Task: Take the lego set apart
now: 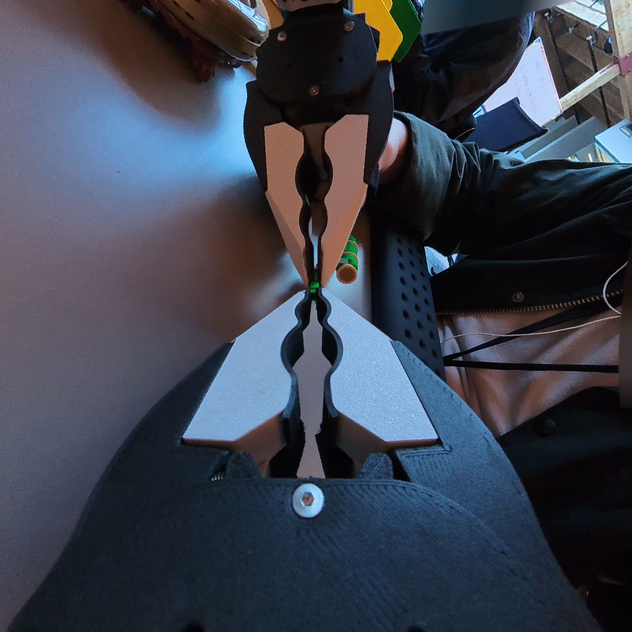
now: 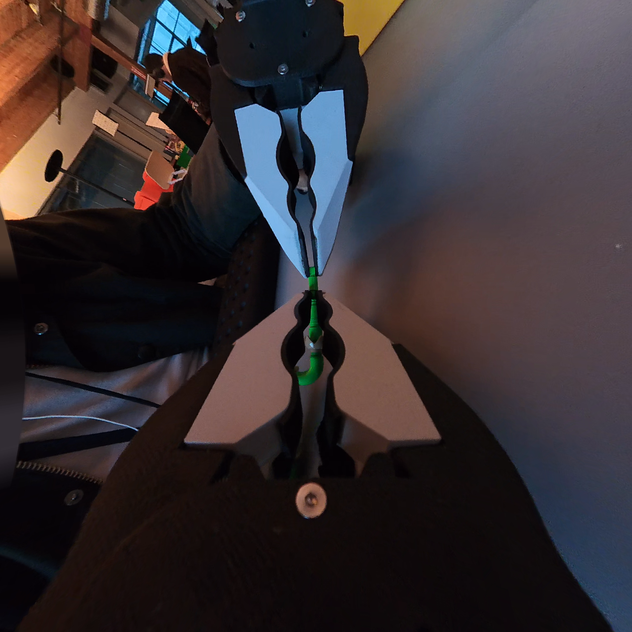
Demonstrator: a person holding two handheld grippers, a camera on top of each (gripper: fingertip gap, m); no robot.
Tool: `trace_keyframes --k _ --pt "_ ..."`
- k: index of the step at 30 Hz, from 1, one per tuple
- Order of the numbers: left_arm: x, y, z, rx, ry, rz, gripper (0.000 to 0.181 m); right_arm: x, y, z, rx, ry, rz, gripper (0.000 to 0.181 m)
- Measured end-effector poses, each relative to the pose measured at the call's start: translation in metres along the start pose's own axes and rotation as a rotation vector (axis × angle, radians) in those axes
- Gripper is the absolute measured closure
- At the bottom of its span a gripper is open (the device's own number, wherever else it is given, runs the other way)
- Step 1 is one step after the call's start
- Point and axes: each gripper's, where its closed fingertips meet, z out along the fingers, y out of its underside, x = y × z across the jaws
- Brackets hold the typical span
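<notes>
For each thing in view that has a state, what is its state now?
Left tool: shut on the thin green lego stem.
Right tool: shut on the same stem, tip to tip with the left tool.
Thin green lego stem: held at both ends, in the air, not yet separated.
Green-and-tan ringed lego cylinder: beside the right tool's fingers; its attachment is hidden.

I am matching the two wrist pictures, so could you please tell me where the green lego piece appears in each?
Left wrist view: green lego piece at centre, pinched where both grippers' tips meet.
Right wrist view: centre, running from the far tips down between the near fingers.
Shared landmark: the perforated black chair back, beside the tips.
</notes>
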Motion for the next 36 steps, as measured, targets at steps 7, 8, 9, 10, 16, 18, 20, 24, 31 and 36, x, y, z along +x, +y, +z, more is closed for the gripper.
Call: trace_keyframes --k 7,8,9,10,16,18,20,24,31,36 --pt "-0.003 0.0 -0.001 0.005 0.001 -0.003 0.18 0.003 0.0 -0.001 0.004 0.008 0.022 0.181" --pt "-0.003 0.001 -0.001 0.004 0.009 -0.013 0.18 0.003 0.001 -0.001 0.001 0.007 0.032 0.181" --pt "-0.003 0.002 0.0 0.002 0.014 -0.022 0.181 0.004 0.001 -0.001 0.0 0.01 0.039 0.181" --pt "-0.003 0.002 0.0 -0.001 0.02 -0.028 0.181 0.004 0.002 -0.001 -0.002 0.011 0.04 0.18" --pt "-0.001 0.005 0.001 -0.014 0.021 -0.015 0.181 0.003 0.004 -0.001 -0.005 0.01 0.04 0.181" --pt "-0.001 0.003 0.0 -0.004 0.026 -0.016 0.181 0.002 0.003 -0.002 0.004 -0.001 0.043 0.181" --pt "0.001 0.001 0.0 0.009 0.033 -0.001 0.18 0.0 0.002 -0.003 0.009 -0.018 0.042 0.181" --pt "0.0 -0.008 -0.005 0.069 0.05 -0.075 0.156 0.004 0.004 -0.006 -0.001 0.015 0.017 0.181" --pt "-0.003 0.0 0.008 0.001 0.019 -0.064 0.164 0.005 0.003 -0.002 -0.012 0.031 -0.012 0.181" --pt "-0.002 0.002 0.01 -0.014 0.011 -0.043 0.178 0.003 0.001 -0.002 -0.007 0.028 -0.032 0.181"
